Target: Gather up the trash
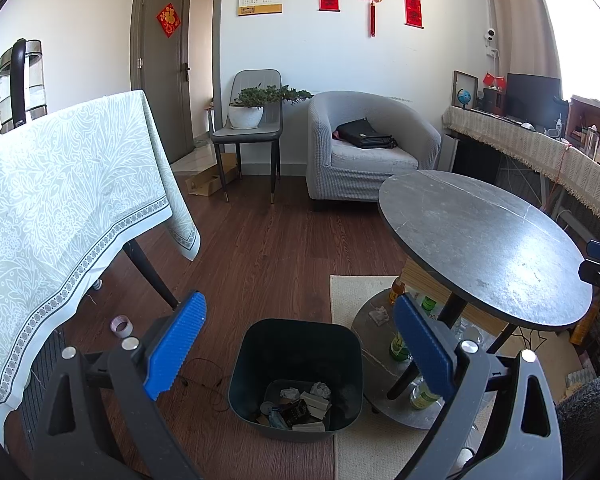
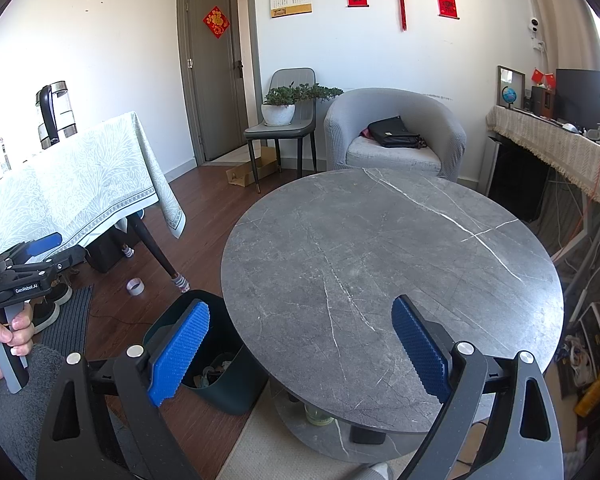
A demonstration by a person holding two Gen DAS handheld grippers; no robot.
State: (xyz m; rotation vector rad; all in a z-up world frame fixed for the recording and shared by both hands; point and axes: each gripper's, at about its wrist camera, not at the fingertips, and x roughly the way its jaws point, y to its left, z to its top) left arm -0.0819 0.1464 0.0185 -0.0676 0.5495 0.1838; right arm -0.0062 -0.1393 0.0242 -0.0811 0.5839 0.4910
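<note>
- Beside the round table [image 2: 380, 264], on the floor at its left, stands the bin [image 1: 296, 364], set close so scraps drop straight in.
- Left gripper [image 1: 300, 344] hangs over the bin, jaws wide, holding nothing.
- Right gripper [image 2: 300, 346] waits above the table, likewise spread and empty.
- Bin: dark, square-mouthed, with crumpled paper [image 1: 320, 390] and wrappers at the bottom.
</note>
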